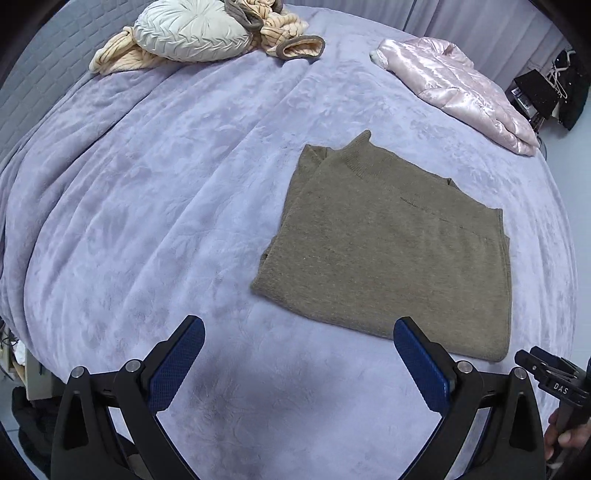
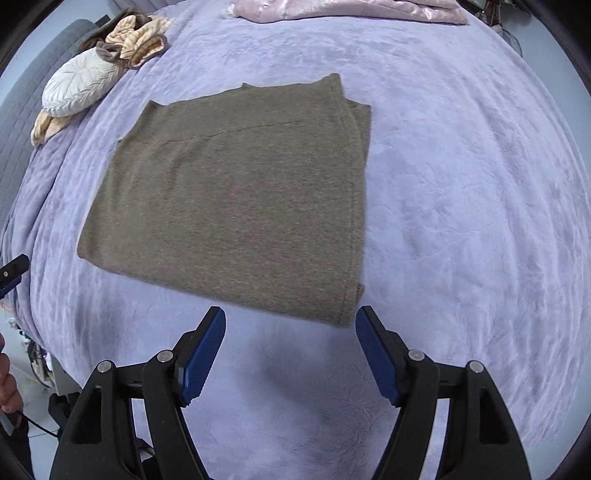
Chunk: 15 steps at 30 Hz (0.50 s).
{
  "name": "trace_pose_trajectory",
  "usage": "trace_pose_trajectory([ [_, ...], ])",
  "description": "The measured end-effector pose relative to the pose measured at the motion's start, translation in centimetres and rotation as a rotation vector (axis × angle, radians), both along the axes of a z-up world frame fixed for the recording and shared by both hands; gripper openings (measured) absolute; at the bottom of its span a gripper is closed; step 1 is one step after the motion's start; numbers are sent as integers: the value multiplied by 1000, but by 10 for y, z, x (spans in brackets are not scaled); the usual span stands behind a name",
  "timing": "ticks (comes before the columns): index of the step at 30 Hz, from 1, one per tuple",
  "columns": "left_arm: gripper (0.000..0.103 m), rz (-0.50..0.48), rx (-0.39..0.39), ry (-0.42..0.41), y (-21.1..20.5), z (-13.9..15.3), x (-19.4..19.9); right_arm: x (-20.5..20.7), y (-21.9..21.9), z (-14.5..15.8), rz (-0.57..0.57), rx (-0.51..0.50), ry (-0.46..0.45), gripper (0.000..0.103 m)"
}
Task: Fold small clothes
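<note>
An olive-brown knit top [image 1: 391, 251] lies folded into a flat rectangle on the lavender blanket [image 1: 166, 221]. In the left wrist view it sits ahead and to the right of my left gripper [image 1: 299, 325], which is open and holds nothing. In the right wrist view the same top [image 2: 236, 199] lies just beyond my right gripper [image 2: 291, 314], also open and empty, with its near edge close to the blue fingertips [image 2: 216, 325]. The right gripper's body [image 1: 554, 376] and a hand show at the left view's lower right edge.
A shiny pink jacket [image 1: 461, 88] lies at the bed's far right. A pale round cushion [image 1: 192, 33] rests on a peach striped garment [image 1: 284, 33] at the far left, also seen as cushion [image 2: 77, 88]. A dark stand [image 1: 535, 92] is beyond the bed.
</note>
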<state>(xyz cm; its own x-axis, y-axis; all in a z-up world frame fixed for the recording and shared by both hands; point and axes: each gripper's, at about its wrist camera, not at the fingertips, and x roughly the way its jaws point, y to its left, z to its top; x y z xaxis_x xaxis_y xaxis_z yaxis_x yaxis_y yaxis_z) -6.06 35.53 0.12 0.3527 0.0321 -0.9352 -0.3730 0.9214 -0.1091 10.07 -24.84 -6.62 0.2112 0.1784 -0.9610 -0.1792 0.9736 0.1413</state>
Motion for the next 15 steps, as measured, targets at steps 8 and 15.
trace_pose_trajectory([
  [8,103,-12,-72,-4,13,-15,11,18,51,20,91,2,-39,76],
  [15,103,-34,-333,-3,54,-74,24,50,95,15,96,-6,-9,76],
])
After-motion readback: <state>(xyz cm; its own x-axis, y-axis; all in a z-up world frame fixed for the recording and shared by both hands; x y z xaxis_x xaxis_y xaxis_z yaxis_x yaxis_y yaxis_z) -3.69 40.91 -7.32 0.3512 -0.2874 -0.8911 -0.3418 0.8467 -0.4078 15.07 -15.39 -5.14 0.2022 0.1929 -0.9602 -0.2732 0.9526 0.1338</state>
